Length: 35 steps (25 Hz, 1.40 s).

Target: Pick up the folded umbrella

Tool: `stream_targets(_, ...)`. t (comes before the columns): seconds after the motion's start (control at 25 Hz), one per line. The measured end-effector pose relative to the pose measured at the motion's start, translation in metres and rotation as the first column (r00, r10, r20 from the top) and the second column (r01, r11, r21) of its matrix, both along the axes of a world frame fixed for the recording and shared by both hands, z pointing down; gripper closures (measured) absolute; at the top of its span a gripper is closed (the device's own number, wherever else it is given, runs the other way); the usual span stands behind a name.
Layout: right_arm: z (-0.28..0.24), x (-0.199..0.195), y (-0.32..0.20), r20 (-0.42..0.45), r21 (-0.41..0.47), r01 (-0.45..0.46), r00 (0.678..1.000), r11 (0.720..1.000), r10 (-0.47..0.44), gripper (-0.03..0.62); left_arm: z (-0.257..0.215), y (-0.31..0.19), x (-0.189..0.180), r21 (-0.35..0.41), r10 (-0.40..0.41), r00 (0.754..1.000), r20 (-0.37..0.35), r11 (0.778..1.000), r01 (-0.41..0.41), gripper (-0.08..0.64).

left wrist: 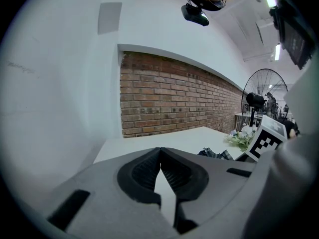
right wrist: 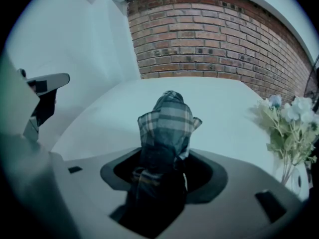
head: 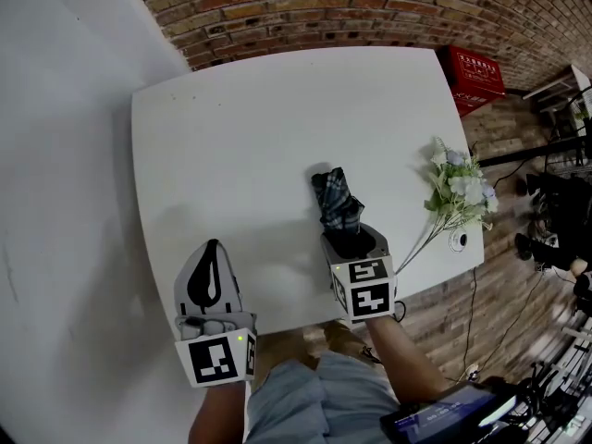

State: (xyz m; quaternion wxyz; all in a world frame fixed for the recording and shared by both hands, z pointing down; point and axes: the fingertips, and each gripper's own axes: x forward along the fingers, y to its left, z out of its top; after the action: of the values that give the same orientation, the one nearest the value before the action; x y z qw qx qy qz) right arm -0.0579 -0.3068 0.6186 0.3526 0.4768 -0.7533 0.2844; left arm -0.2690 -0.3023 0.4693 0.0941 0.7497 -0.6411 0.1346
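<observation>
The umbrella [head: 336, 200] lies on the surface [head: 250, 118], left of the flowers [head: 460, 188], with its near end between the jaws of the right gripper [head: 351, 239]. These jaws stand half wide around the plaid fabric. A thin light strip at one side suggests that the pads do not press fully yet. The left gripper [head: 213, 248], further left of the flowers, has its jaws together and empty. I judge the reach done; the firm grip and the lift are left.
</observation>
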Motion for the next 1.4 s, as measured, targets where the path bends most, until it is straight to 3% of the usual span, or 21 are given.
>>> stream_targets(0.72,-0.007,0.001,-0.001,0.084,-0.006,-0.016,0.996,1.000,0.017,0.394,-0.013,0.002,0.008,0.018,-0.007,1.000,0.014,1.000,0.006,0.554)
stream_targets(1.4,-0.035,0.001,-0.004,0.118,0.093,0.006,0.993,0.996,-0.017,0.399,-0.031,0.010,0.020,0.050,-0.006,1.000,0.025,0.999,0.005,0.554)
